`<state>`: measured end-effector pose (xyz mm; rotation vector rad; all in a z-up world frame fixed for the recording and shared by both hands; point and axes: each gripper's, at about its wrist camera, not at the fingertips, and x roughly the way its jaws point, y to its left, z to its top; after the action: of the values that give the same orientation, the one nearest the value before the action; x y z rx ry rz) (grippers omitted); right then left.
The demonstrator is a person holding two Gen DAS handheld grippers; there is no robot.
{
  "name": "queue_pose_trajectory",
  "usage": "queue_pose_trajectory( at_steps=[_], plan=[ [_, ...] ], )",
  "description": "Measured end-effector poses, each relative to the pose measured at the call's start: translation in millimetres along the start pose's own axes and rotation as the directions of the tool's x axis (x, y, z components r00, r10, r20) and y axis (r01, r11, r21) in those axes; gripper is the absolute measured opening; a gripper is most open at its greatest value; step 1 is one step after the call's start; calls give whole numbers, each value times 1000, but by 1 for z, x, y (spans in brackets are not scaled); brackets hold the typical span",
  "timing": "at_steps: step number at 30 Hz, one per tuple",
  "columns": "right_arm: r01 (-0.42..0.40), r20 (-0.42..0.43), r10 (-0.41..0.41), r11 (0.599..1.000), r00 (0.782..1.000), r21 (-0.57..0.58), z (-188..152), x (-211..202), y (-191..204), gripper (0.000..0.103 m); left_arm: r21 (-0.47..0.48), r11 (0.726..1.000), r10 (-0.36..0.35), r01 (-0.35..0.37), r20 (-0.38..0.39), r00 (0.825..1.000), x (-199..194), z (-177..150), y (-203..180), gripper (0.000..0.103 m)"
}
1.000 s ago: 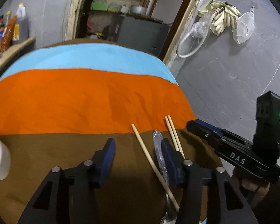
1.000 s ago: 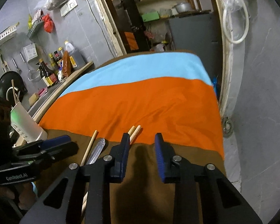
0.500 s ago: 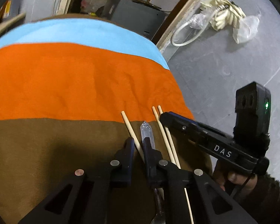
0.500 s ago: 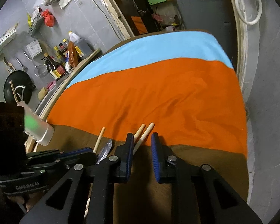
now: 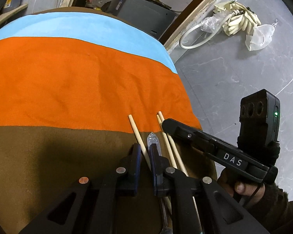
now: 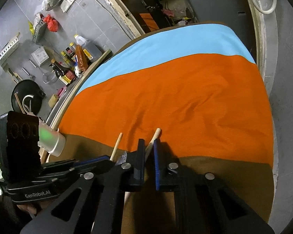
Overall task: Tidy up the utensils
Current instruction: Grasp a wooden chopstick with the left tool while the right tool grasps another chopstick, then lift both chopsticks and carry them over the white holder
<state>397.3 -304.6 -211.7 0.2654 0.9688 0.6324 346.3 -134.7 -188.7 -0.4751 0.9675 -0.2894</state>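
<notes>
A single wooden chopstick (image 5: 135, 129) lies on the striped cloth, and my left gripper (image 5: 145, 148) is shut on it. A clear plastic spoon handle (image 5: 153, 139) lies just right of it, then a pair of chopsticks (image 5: 169, 146). My right gripper (image 6: 148, 146) is closed around that pair (image 6: 155, 135), which sticks out ahead of its jaws. In the right wrist view the single chopstick (image 6: 117, 143) and the left gripper (image 6: 91, 162) show to the left.
The table is covered by a brown, orange and blue cloth (image 5: 78, 81). A white plastic bottle (image 6: 52, 141) stands at the table's left edge. Sauce bottles (image 6: 76, 62) line a side shelf. Grey floor (image 5: 234, 74) lies right of the table.
Both grippers have closed from open: the left onto the single chopstick, the right onto the chopstick pair. Both moved forward and lower over the utensils.
</notes>
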Motion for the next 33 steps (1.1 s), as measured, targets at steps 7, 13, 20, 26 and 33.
queue_pose_trajectory(
  at_steps=[7,13,20,26,33],
  plan=[
    [-8,74,5,999,997,37,-2,-26,11,4,-45,999,22,-20,54,998,-23,-4,6,5],
    [8,70,-12,998,997,64,-6,-40,19,4,-42,998,50,-49,35,998,-37,-5,7,5],
    [37,51,-43,993,998,111,-18,-45,20,4,-45,996,82,-82,-8,997,-47,-11,11,5],
    [89,12,-91,991,996,99,-20,-38,22,4,-38,992,114,-116,-53,992,-40,-13,16,5],
    [118,-40,-115,989,993,91,-23,-27,16,4,0,992,125,-125,-93,988,-34,-10,13,6]
  ],
)
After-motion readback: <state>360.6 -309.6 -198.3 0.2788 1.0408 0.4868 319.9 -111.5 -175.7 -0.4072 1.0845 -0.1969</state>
